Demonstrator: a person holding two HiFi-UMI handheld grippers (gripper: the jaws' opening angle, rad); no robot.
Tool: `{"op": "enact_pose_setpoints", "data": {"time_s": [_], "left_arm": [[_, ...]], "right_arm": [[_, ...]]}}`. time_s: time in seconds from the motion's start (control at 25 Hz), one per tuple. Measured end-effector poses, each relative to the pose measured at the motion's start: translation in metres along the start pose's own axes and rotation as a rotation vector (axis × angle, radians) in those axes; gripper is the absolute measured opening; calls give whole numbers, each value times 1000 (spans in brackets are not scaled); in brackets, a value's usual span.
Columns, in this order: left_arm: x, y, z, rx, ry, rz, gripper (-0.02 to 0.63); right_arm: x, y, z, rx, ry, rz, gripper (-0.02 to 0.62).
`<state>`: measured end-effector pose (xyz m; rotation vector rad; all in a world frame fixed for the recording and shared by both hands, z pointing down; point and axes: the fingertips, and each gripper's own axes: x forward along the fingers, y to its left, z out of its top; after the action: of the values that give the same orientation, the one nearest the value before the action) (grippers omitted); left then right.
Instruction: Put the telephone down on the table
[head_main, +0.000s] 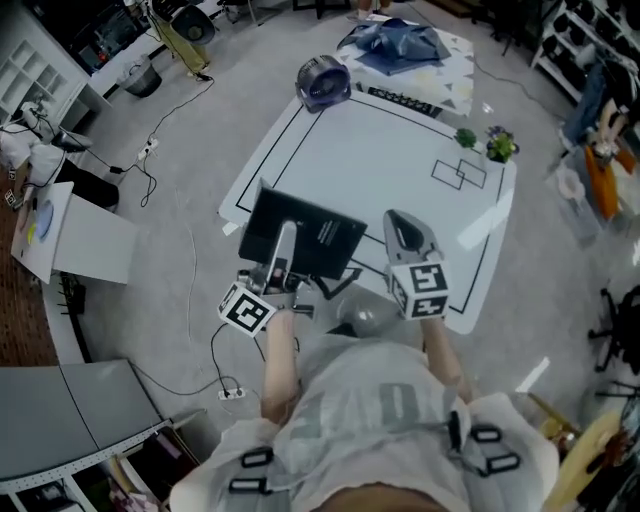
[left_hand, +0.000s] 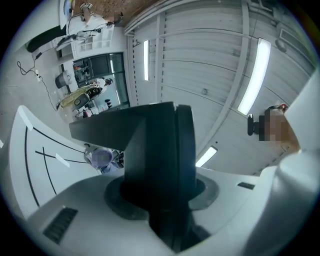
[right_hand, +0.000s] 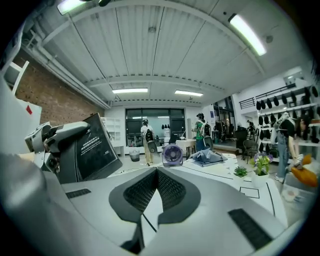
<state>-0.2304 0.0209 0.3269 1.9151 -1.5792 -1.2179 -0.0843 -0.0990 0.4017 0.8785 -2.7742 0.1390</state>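
Inspecting the telephone, we find a flat black slab with white print on one face. It is held up off the table, tilted, over the table's near left corner. It does not lie on the surface.

The left gripper has its jaws clamped on the slab's near edge. In the left gripper view the dark body fills the gap between the two pads. The right gripper sits just right of the telephone and apart from it. Its jaws are together at the tips with nothing between them, as the right gripper view confirms.

We note that the table is white with a black line round its border and a small pair of outlined squares towards the right. On its far left corner stands a small purple fan. Behind that, at the far edge, lies a crumpled blue cloth. On the right side stand two small potted plants, close together. The floor round the table is grey, with cables trailing on the left.
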Motion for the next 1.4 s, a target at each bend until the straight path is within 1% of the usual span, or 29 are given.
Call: {"op": "enact_pose_setpoints", "data": {"time_s": [0.2, 0.44, 0.64, 0.8, 1.0, 1.2, 1.4], "left_arm": [[24, 31, 13, -17, 43, -10, 160], [43, 48, 11, -43, 82, -12, 160], [50, 55, 2, -60, 90, 7, 160], [58, 57, -1, -44, 88, 6, 160], [61, 60, -4, -63, 81, 20, 160], [64, 59, -8, -38, 104, 24, 160], [76, 58, -17, 25, 176, 47, 160]], "right_arm": [[36, -3, 12, 31, -10, -30, 6], [57, -10, 22, 46, -32, -37, 6], [62, -16, 20, 48, -31, -1, 6], [68, -19, 21, 56, -36, 22, 8], [70, -22, 21, 75, -33, 38, 8], [66, -31, 19, 98, -33, 23, 7], [58, -41, 15, 117, -30, -2, 8]]}}
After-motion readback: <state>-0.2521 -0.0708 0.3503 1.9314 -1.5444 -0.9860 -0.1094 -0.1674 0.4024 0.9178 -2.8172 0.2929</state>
